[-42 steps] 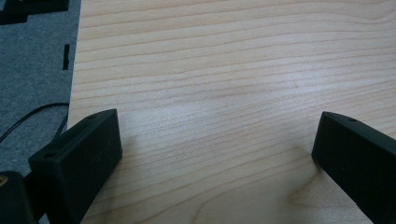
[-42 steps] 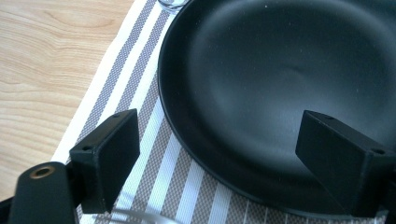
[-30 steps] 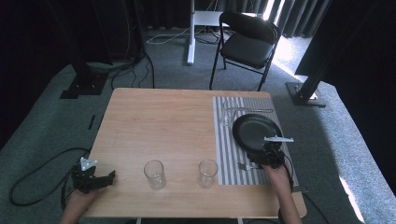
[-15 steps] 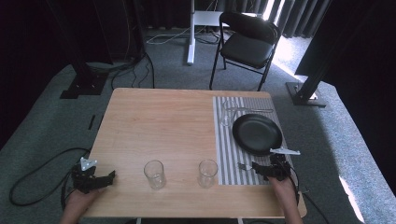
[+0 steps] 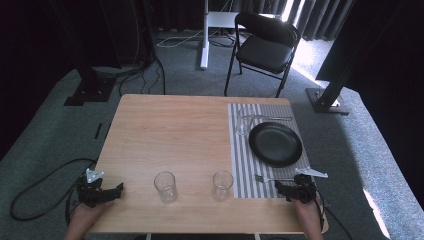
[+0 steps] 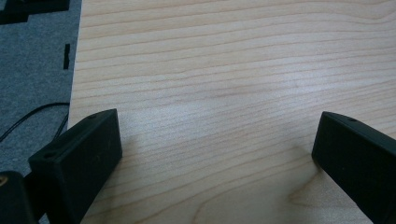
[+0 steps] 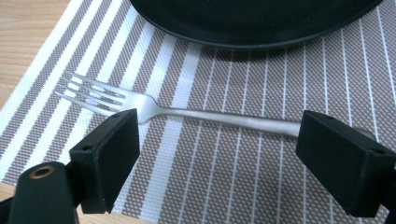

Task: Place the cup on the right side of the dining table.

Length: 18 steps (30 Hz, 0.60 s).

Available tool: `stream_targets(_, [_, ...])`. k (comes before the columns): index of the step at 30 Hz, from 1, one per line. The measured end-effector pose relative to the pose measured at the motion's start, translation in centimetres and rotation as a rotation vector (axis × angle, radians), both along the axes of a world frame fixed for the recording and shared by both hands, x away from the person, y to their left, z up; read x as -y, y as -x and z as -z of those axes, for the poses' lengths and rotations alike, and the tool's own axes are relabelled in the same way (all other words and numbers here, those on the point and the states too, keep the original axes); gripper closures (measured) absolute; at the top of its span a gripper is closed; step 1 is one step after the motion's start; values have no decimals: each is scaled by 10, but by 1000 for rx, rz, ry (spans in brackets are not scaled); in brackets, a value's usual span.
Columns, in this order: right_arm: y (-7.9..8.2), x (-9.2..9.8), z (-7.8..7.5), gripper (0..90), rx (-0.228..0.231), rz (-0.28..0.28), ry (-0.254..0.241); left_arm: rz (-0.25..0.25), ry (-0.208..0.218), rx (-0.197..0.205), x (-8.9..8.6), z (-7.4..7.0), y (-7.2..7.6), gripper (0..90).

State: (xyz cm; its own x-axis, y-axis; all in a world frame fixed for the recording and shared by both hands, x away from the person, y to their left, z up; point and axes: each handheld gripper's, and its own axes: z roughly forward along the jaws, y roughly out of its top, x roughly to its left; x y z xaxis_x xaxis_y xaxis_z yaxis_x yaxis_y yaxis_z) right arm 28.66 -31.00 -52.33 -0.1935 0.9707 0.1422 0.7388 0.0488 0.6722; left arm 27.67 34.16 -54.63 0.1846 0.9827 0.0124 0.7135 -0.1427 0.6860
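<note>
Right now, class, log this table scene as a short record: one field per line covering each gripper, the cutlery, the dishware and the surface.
right gripper: jaws open, straddling the fork lengthwise
fork: flat on striped placemat, beside the black plate, tines toward the wood
left gripper: jaws open, nothing between them, at the table's near left corner
drinking glasses: two, upright, and
surface: wooden table

A black chair [image 5: 266, 50] is set on the grey carpet [image 5: 150, 85] behind the wooden counter [image 5: 170, 135], and dark curtains [image 5: 310, 15] are lit by sunlight.
</note>
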Motion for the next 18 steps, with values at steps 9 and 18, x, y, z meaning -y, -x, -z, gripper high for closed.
stream_targets(9, [9,6,9,131,10,41,19,0,0,0,0,0,0,19])
stream_targets(18, [20,15,20,131,29,97,60,0,0,0,0,0,0,19])
